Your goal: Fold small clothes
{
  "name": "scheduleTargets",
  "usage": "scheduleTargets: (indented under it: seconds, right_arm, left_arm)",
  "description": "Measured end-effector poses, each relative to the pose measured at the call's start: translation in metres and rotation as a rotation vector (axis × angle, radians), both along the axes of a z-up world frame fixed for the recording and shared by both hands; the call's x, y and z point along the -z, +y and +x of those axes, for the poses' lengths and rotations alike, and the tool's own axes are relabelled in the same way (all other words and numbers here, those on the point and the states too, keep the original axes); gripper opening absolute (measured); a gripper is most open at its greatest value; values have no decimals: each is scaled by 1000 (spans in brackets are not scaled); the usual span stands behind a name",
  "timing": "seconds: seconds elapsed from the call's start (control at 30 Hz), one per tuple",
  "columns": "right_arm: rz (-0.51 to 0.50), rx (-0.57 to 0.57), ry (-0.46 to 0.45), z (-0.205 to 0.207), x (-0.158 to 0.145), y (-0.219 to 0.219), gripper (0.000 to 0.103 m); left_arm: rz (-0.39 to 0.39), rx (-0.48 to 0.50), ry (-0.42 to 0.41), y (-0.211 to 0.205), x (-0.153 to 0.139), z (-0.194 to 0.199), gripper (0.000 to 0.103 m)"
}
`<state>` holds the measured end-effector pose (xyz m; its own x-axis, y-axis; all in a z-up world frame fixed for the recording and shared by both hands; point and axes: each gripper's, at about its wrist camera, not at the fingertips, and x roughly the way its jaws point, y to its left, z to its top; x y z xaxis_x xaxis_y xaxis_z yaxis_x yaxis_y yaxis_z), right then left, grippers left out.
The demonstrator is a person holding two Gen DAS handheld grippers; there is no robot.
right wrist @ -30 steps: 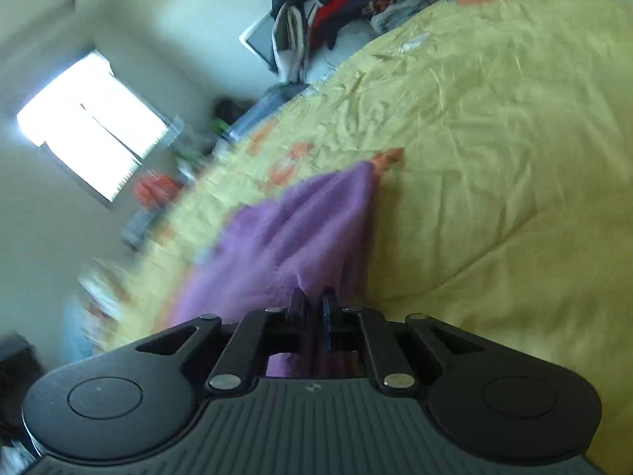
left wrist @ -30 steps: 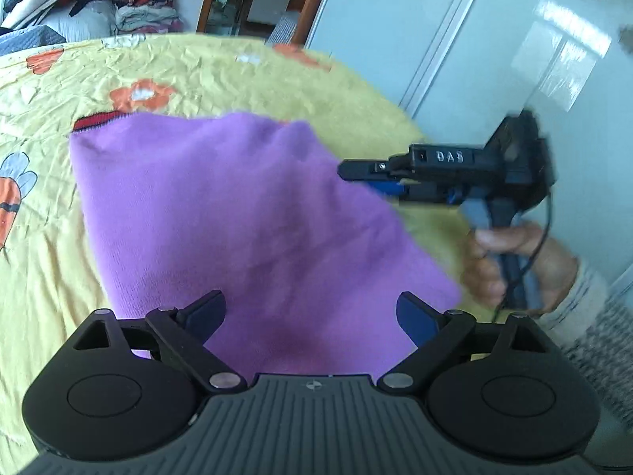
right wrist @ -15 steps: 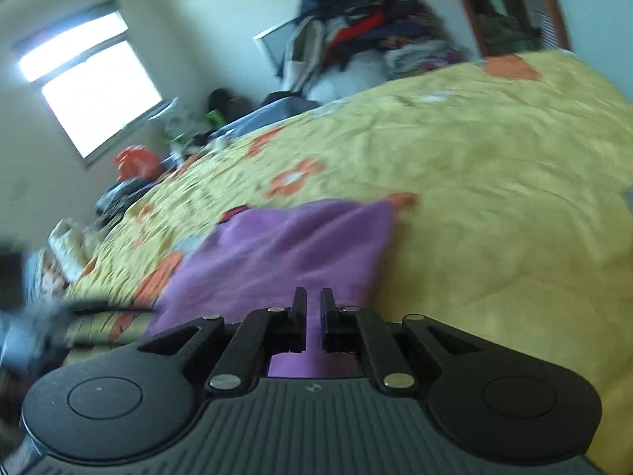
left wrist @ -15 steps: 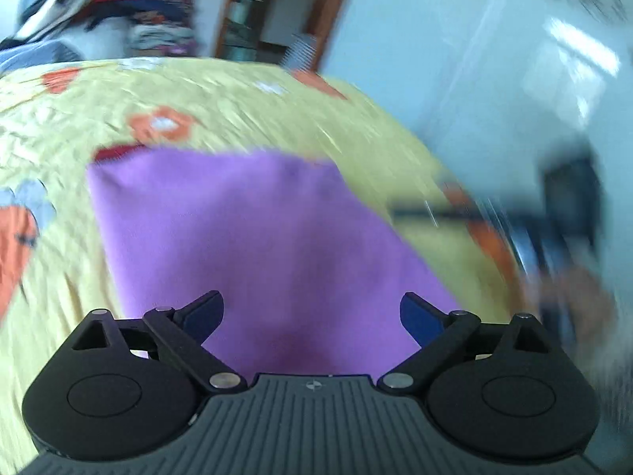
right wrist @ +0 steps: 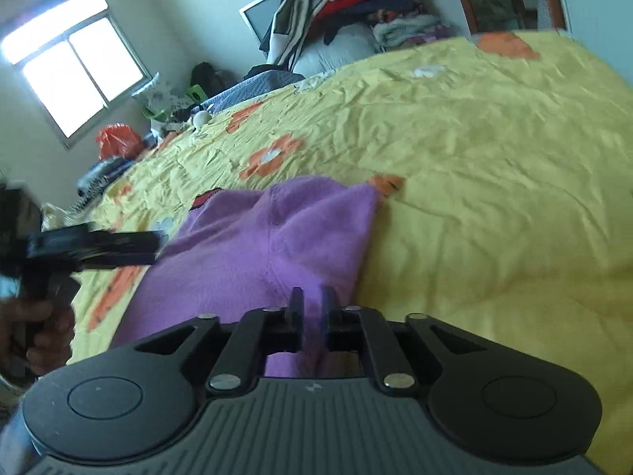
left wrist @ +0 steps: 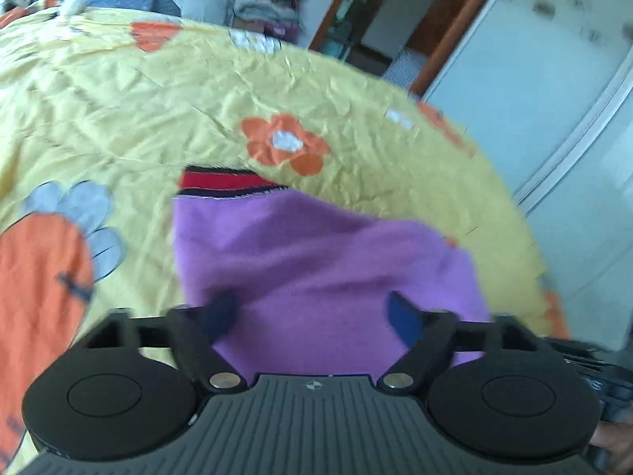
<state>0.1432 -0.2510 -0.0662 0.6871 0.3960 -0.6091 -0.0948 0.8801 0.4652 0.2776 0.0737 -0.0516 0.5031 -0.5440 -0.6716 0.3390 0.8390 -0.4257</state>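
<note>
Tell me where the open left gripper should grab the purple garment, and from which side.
Probably the near edge of the purple garment, approached low from the near side. It lies flat on the yellow sheet, so only edges offer fabric to pinch, and the left gripper hangs open over that end.

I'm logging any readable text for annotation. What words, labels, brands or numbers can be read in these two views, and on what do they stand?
No text can be read.
Left gripper: a small round emblem on its black ribbed body, no letters.
Right gripper: a small emblem on its body, no letters.
Purple fleece garment and yellow flowered bedsheet: no print legible.
</note>
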Motion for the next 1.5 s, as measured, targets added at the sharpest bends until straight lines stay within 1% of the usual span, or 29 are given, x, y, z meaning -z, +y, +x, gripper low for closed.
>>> scheduleTargets:
  seconds: [0.03, 0.07, 0.1, 0.13, 0.17, 0.23, 0.3, 0.33, 0.37, 0.43, 0.47, 0.5, 0.57, 0.7, 0.9, 0.93, 0.97, 1.0, 1.03, 1.07, 1.13, 1.17, 1.23, 1.3, 1.33, 1.37, 1.4, 1.43, 1.5]
  right_arm:
    - [7, 11, 8, -2, 3, -5, 34]
    - [-1, 27, 13, -6, 5, -9, 58]
    - [-25, 33, 7, -9, 5, -9, 64]
    - [-55, 16, -21, -11, 3, -6, 66]
    - [-81, 7, -58, -12, -1, 0, 66]
    - [-111, 0, -126, -14, -11, 15, 66]
    - [-146, -80, -213, -18, -19, 37, 66]
    - [-178, -132, -218, -19, -20, 51, 64]
    - [-219, -178, -191, -17, -18, 65, 64]
    - [-352, -218, -135, -18, -6, 84, 64]
    - [-415, -229, -149, -23, 0, 89, 66]
    - [-432, -224, -164, -27, 1, 90, 67]
    - [-405, -188, -137, -27, 1, 87, 68]
    - [-430, -177, -118, -23, 0, 91, 70]
    - [-430, -161, -130, -32, 6, 90, 72]
    - [-432, -156, -132, -33, 8, 90, 74]
    - [-431, -146, -128, -34, 9, 89, 81]
    - [-423, -132, -104, -34, 12, 87, 88]
    - [-381, -116, -79, -33, 17, 80, 97]
    - [-351, -115, -88, -34, 18, 74, 97]
    - [-328, -127, -86, -39, 17, 68, 98]
    - [-282, -115, -77, -41, 16, 61, 98]
    - [-169, -111, -66, -43, 15, 41, 98]
    - [-23, -111, -55, -42, 18, 19, 98]
    - [57, -120, -42, -39, 19, 10, 98]
    - [134, -148, -27, -35, 22, 5, 98]
    - [205, -185, -12, -29, 25, 4, 98]
    - [260, -209, -3, -23, 30, 4, 98]
    - [306, -217, 7, -10, 32, 7, 99]
  left_arm:
    - [-18, 12, 10, 8, 0, -8, 102]
    - [-33, 21, 38, 16, 4, -14, 102]
    - [-50, 27, 60, 23, 7, -21, 100]
    - [-70, 30, 62, 27, 8, -26, 99]
    - [-89, 44, 44, 26, 7, -30, 99]
    - [-82, 71, -5, 17, 2, -42, 97]
    - [-73, 116, -22, 1, 0, -55, 98]
    - [-30, 144, -40, -8, 0, -64, 98]
    - [15, 163, -59, -14, 1, -77, 98]
    - [62, 195, -51, -21, 8, -91, 98]
    - [83, 194, -68, -22, 11, -97, 98]
    - [108, 194, -92, -23, 13, -103, 99]
    - [137, 190, -117, -25, 16, -108, 99]
    - [191, 185, -133, -33, 18, -111, 100]
    - [244, 186, -156, -31, 20, -123, 100]
    - [261, 176, -145, -30, 22, -124, 102]
    - [271, 160, -110, -27, 26, -122, 102]
    - [251, 150, -92, -21, 31, -121, 102]
    - [248, 153, -100, -17, 32, -123, 101]
    - [259, 152, -112, -14, 31, -127, 100]
    - [220, 152, -91, -6, 30, -128, 100]
    - [192, 148, -74, -2, 30, -125, 101]
    - [88, 143, -25, 6, 30, -111, 101]
    - [-40, 140, 45, 9, 30, -90, 102]
    - [-108, 136, 98, 9, 33, -77, 102]
    - [-170, 122, 138, 10, 35, -65, 102]
    - [-239, 97, 201, 11, 38, -52, 102]
    - [-329, 69, 284, 13, 45, -40, 102]
    - [-523, 24, 445, 20, 64, -16, 103]
